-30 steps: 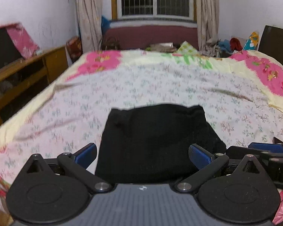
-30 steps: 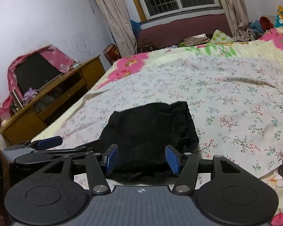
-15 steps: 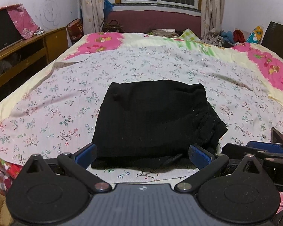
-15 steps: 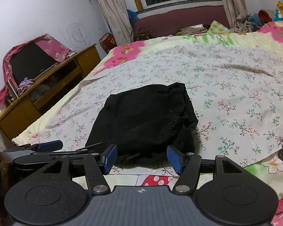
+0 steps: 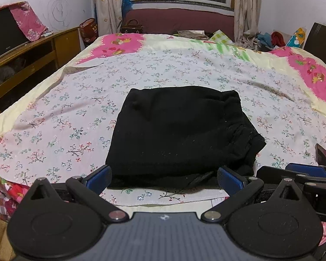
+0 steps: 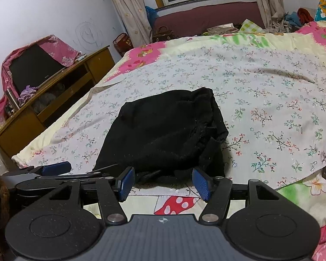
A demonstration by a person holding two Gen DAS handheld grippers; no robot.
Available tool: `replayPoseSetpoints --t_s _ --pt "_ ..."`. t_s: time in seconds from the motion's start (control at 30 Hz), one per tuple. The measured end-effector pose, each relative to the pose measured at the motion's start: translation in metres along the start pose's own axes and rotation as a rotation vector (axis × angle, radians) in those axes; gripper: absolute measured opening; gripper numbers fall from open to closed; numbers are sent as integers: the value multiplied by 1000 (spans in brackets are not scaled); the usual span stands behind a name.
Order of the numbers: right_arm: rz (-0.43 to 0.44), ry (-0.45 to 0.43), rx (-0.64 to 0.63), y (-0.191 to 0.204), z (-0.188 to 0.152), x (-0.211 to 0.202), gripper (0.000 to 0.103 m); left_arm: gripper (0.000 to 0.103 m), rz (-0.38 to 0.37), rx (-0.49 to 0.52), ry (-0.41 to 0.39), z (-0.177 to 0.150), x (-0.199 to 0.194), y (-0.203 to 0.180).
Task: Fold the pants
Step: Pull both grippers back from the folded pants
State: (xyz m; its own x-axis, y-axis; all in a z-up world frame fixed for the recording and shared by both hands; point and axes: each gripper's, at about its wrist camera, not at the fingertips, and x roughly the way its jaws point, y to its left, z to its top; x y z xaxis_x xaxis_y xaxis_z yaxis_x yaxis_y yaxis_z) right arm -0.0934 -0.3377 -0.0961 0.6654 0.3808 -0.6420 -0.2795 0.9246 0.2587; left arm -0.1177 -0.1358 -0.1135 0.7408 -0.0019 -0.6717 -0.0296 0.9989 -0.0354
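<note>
One folded black pants on one floral bed, two grippers near its front edge, left gripper fingers spread, right gripper fingers spread, both empty

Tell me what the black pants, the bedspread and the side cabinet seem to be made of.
Black pants: soft matte fabric, probably knit or fleece; lint specks show and the edges slump. Bedspread: thin woven cloth, likely cotton, with a printed floral pattern and shallow wrinkles. Side cabinet: wood or wood veneer with a glossy orange-brown finish.
</note>
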Motion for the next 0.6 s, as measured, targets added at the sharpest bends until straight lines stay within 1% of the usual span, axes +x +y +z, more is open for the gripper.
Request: replayPoseSetpoints --t_s 0.3,0.6 --pt "-2 10 -2 0 -1 2 49 103 6 -4 20 -2 2 0" --pt "-12 40 -8 -1 -4 8 49 103 41 23 75 -5 9 -1"
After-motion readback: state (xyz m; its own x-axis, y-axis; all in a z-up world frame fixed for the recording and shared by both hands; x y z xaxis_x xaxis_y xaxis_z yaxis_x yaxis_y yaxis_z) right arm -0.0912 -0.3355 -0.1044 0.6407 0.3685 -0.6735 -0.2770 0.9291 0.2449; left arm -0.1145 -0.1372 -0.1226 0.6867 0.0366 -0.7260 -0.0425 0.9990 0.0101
